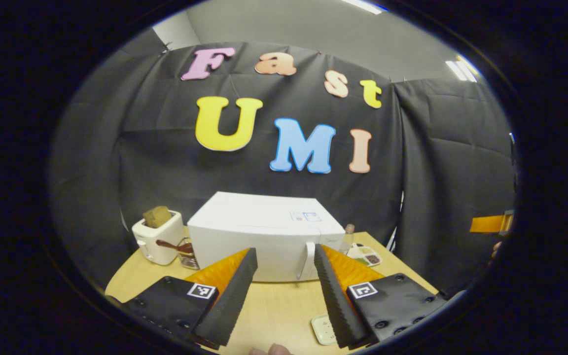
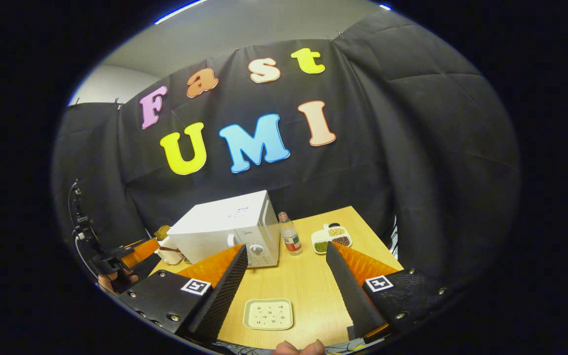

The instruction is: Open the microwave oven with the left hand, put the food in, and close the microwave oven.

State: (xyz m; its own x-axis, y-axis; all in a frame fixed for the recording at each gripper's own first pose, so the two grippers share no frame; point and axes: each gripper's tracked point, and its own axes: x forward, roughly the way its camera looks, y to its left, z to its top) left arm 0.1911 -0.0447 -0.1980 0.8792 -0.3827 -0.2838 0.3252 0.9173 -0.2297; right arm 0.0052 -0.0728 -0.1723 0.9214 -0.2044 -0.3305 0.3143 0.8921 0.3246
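My left tongs (image 1: 284,291) and right tongs (image 2: 284,291) are both wide apart, holding nothing. The microwave (image 1: 264,236) sits shut on the worktop (image 1: 274,305). I might miss its thin handle (image 1: 306,259) and push it back.

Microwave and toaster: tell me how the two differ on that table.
The microwave is a wide box standing mid-table; the toaster is smaller and rounded, just beside it. The microwave's door is closed, its handle untouched, while the toaster's slot holds a brown piece sticking out the top. Both are white and stand upright on the wooden table.
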